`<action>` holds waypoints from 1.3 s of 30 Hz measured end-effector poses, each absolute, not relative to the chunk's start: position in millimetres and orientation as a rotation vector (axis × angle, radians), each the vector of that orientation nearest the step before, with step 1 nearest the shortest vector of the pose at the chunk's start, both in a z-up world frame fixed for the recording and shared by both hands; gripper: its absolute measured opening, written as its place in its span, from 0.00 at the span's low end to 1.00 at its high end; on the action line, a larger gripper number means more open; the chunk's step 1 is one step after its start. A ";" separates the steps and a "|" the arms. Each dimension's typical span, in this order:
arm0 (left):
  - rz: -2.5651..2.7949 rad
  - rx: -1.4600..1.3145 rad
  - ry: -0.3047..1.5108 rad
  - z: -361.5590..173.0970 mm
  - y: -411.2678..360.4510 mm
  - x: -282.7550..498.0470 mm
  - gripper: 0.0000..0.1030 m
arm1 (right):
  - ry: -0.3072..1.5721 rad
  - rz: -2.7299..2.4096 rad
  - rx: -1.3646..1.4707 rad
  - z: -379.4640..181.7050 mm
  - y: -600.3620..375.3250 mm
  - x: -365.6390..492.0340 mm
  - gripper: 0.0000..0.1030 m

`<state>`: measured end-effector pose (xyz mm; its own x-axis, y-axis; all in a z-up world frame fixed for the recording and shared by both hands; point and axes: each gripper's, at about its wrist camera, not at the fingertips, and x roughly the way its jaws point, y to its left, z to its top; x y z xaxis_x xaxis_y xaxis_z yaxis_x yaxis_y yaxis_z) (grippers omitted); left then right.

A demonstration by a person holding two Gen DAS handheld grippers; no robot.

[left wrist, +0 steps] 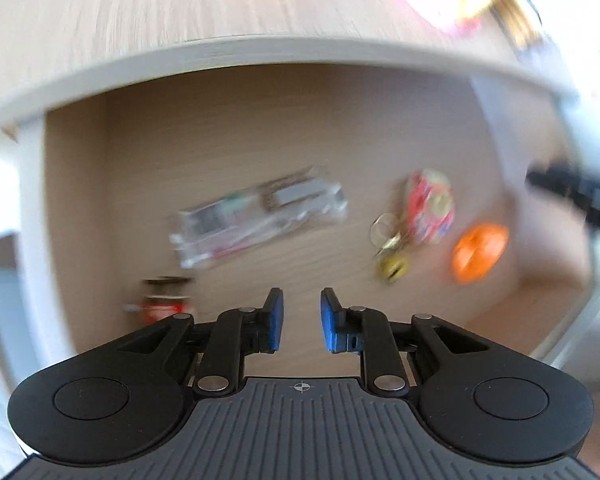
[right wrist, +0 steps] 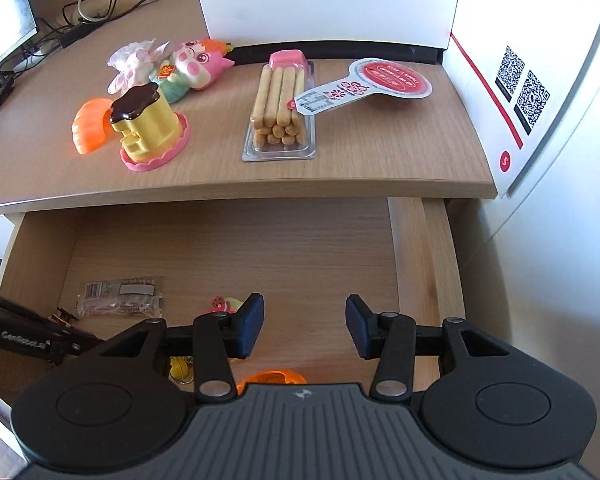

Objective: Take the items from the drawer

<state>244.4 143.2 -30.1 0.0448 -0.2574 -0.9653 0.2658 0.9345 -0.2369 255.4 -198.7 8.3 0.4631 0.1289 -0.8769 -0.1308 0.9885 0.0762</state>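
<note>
The wooden drawer [right wrist: 260, 248] stands pulled out under the desk edge. On its floor lie a clear plastic packet [right wrist: 120, 296], a colourful keychain [right wrist: 224, 304], a small yellow charm [right wrist: 179, 368] and an orange toy [right wrist: 272, 378] partly hidden by my right gripper [right wrist: 305, 328], which hovers open and empty above the drawer. The left wrist view is blurred: packet [left wrist: 256, 216], keychain [left wrist: 424, 208], orange toy [left wrist: 478, 252] and a small red-and-black item [left wrist: 166, 300]. My left gripper [left wrist: 302, 320] hangs above the drawer floor [left wrist: 260, 120], slightly open, holding nothing.
On the desk top stand a yellow cup toy [right wrist: 148, 128], an orange segment [right wrist: 90, 126], a pink pig toy [right wrist: 192, 68] and a tray of biscuit sticks [right wrist: 280, 108] with peeled lid [right wrist: 364, 86]. A white box [right wrist: 328, 0] and a QR-coded carton [right wrist: 520, 80] stand behind and right.
</note>
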 end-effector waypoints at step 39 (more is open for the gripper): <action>-0.362 -0.140 1.215 71.4 215.1 223.8 0.22 | 1.400 0.531 -0.049 -64.3 -40.6 291.8 0.26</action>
